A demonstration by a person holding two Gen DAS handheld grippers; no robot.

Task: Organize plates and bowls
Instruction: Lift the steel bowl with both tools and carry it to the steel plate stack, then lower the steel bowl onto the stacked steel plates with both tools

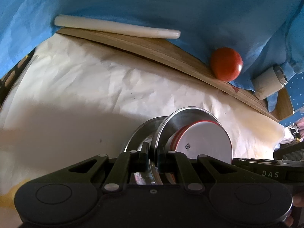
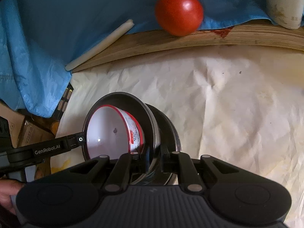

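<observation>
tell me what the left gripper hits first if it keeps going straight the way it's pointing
The left gripper is shut on the steel bowls' rim, so these bowls would lead. Beyond them, probably the crumpled white paper on the table; depth is unclear.

Looks like a lived-in home, set up at a kitchen or dining table. Covered with crumpled white paper (image 2: pixel 218 98) over a wooden board (image 2: pixel 171 41), backed by a hanging blue cloth (image 1: pixel 152 3), with a tomato (image 2: pixel 179 12), a white rolling pin (image 1: pixel 115 26) and an open white flask (image 1: pixel 269 81) lying along the board's far edge. Cluttered at the left edge with cardboard boxes (image 2: pixel 32 131), and stocked with ordinary tableware: steel bowls (image 2: pixel 152 125) and a red-rimmed white bowl (image 2: pixel 108 131).
</observation>
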